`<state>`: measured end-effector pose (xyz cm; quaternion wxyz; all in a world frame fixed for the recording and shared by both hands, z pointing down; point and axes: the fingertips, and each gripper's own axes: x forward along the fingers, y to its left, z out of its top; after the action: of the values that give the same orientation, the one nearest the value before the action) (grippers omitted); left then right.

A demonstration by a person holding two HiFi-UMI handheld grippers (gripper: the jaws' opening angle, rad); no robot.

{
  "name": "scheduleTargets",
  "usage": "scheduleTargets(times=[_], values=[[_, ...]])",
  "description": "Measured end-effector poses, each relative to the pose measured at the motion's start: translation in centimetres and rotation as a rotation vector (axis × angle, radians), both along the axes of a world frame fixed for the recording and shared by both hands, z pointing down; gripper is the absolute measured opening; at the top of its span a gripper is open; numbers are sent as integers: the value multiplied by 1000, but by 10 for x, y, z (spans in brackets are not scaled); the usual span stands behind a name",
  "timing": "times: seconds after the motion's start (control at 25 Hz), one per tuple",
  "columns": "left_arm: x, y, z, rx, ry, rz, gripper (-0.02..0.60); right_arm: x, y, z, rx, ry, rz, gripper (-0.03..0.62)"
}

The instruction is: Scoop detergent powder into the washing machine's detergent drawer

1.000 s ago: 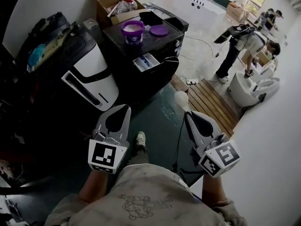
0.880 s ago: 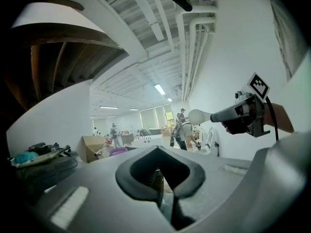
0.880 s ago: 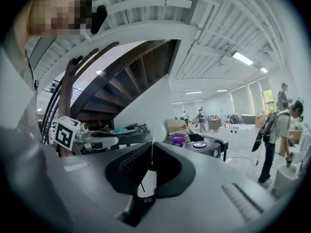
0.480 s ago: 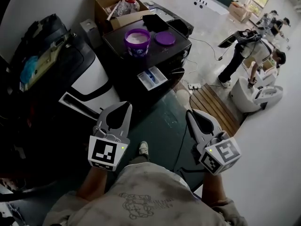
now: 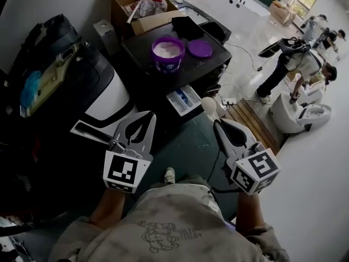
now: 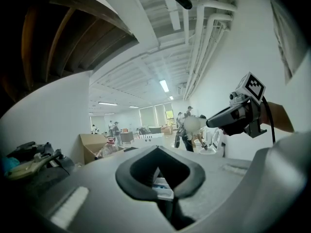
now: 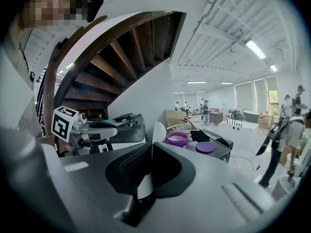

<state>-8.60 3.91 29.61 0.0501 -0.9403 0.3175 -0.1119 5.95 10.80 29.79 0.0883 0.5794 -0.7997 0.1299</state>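
A purple detergent tub (image 5: 168,52) full of white powder stands open on the black washing machine (image 5: 143,42), with its purple lid (image 5: 199,48) beside it. Below them the detergent drawer (image 5: 184,100) is pulled out. My right gripper (image 5: 218,125) is shut on the handle of a white scoop (image 5: 209,107) that points toward the drawer. In the right gripper view the scoop (image 7: 158,130) rises between the jaws, with the tub (image 7: 177,139) beyond it. My left gripper (image 5: 144,123) is shut and empty, short of the machine. The drawer (image 6: 163,186) shows through its jaws.
A cardboard box (image 5: 136,7) with a plastic bottle sits behind the machine. A black-and-white appliance (image 5: 103,94) stands at the left. A wooden pallet (image 5: 256,123) and a power strip (image 5: 228,101) lie at the right. People (image 5: 297,59) stand farther right.
The washing machine, tub and drawer now lie closer to both grippers. The scoop's bowl now reaches near the drawer. Both grippers keep their state.
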Motion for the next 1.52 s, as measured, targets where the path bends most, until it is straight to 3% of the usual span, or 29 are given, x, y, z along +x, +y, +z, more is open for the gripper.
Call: scheduleTargets(times=[0.44, 0.68, 0.76, 1.08, 1.36, 1.52], values=[[16, -57, 16, -18, -14, -46, 0, 28, -64, 14, -49, -4, -34, 35], [49, -104, 15, -13, -28, -88, 0, 63, -119, 22, -66, -3, -95, 35], [60, -122, 19, -44, -22, -116, 0, 74, -140, 25, -79, 4, -122, 35], [89, -187, 19, -29, -52, -231, 0, 107, -224, 34, -118, 30, -270, 35], [96, -226, 27, -77, -52, -376, 0, 113, -282, 41, -125, 55, -421, 35], [97, -241, 28, -49, -64, -432, 0, 111, -307, 46, -129, 60, -502, 35]])
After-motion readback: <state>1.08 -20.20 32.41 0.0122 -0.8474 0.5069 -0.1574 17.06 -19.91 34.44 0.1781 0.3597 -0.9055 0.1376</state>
